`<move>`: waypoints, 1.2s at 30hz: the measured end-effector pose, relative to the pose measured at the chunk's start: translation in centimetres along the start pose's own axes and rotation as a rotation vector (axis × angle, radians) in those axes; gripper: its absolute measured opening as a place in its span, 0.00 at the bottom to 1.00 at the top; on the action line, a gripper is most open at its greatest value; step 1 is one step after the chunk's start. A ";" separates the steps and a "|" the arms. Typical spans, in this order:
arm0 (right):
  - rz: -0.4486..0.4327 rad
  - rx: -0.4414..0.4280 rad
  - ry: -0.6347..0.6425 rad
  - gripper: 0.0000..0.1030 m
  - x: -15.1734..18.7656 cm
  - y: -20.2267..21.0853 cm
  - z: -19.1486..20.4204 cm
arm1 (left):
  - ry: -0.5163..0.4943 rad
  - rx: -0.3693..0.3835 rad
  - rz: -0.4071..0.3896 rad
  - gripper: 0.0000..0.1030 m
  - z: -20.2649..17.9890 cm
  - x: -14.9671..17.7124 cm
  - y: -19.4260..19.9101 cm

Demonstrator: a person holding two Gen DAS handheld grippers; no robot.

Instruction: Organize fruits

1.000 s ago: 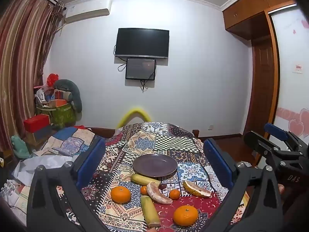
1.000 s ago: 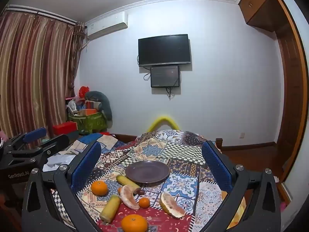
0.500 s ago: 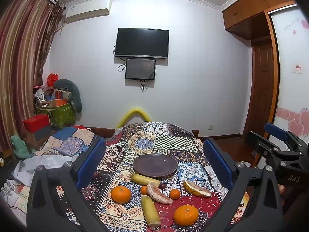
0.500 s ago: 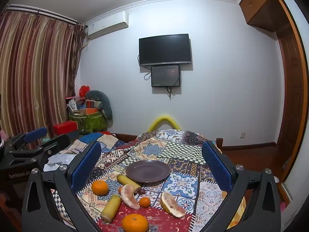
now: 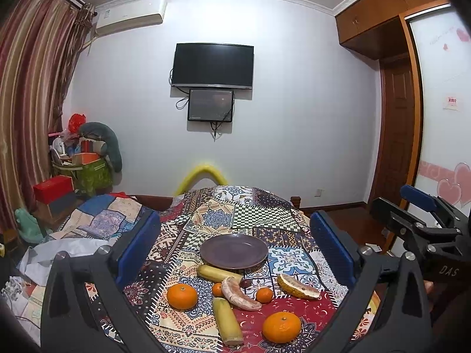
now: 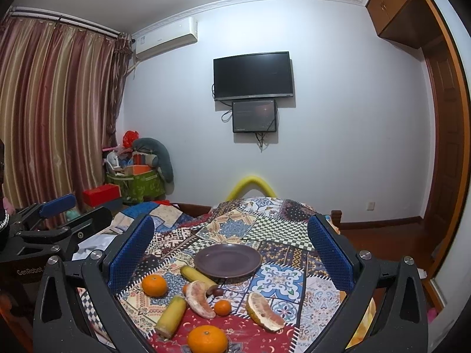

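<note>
An empty purple plate (image 5: pixel 234 250) (image 6: pixel 227 259) sits mid-table on a patchwork cloth. In front of it lie two yellow banana pieces (image 5: pixel 227 321) (image 6: pixel 170 316), two large oranges (image 5: pixel 182 296) (image 5: pixel 281 326), small oranges (image 5: pixel 264 295), a dark grape (image 5: pixel 245 282) and two pomelo wedges (image 5: pixel 239 294) (image 5: pixel 297 282). My left gripper (image 5: pixel 234 247) is open and empty, held above the near fruit. My right gripper (image 6: pixel 229 247) is open and empty, likewise back from the fruit. Each gripper shows in the other's view, the right (image 5: pixel 426 223) and the left (image 6: pixel 50 223).
The patchwork-covered table (image 5: pixel 265 217) ends at a yellow chair back (image 5: pixel 203 173). A cluttered bed or bench (image 5: pixel 88 223) and boxes (image 5: pixel 53 188) lie to the left. A wooden door (image 5: pixel 397 135) and wardrobe stand to the right. A TV (image 5: pixel 212 66) hangs on the far wall.
</note>
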State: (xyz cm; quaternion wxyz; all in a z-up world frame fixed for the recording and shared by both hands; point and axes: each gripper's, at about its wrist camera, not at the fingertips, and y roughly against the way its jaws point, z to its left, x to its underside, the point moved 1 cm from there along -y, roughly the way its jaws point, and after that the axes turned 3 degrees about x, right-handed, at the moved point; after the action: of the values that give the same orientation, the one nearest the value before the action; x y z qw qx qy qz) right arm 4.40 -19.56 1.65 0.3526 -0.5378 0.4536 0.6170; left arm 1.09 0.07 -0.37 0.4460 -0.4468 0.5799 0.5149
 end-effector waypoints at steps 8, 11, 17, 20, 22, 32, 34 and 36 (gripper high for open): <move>0.001 0.000 -0.003 1.00 0.0 0.0 0.0 | 0.002 -0.008 0.000 1.00 -0.1 -0.1 0.2; 0.002 -0.002 -0.006 1.00 0.1 -0.1 -0.1 | 0.002 -0.014 0.000 1.00 -0.1 -0.1 0.2; 0.002 -0.004 -0.008 1.00 0.3 -0.1 -0.2 | 0.002 -0.017 0.005 1.00 -0.1 -0.1 0.1; 0.002 -0.003 -0.007 1.00 0.3 -0.1 -0.2 | 0.002 -0.018 0.005 1.00 -0.1 -0.1 0.1; 0.001 -0.002 -0.007 1.00 0.3 -0.1 -0.2 | 0.003 -0.017 0.006 1.00 -0.1 -0.1 0.2; 0.005 -0.004 -0.014 1.00 0.5 -0.2 -0.2 | 0.002 -0.020 0.006 1.00 0.1 -0.1 0.1; 0.005 -0.005 -0.016 1.00 0.5 -0.3 -0.2 | 0.003 -0.019 0.007 1.00 0.2 -0.1 0.1; 0.006 -0.005 -0.015 1.00 0.5 -0.3 -0.2 | 0.003 -0.020 0.007 1.00 0.1 -0.1 0.1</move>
State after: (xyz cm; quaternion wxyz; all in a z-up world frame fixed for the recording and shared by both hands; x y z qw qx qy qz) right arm 4.66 -19.65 1.07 0.3528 -0.5326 0.4511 0.6232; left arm 1.03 0.22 -0.23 0.4388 -0.4500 0.5768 0.5218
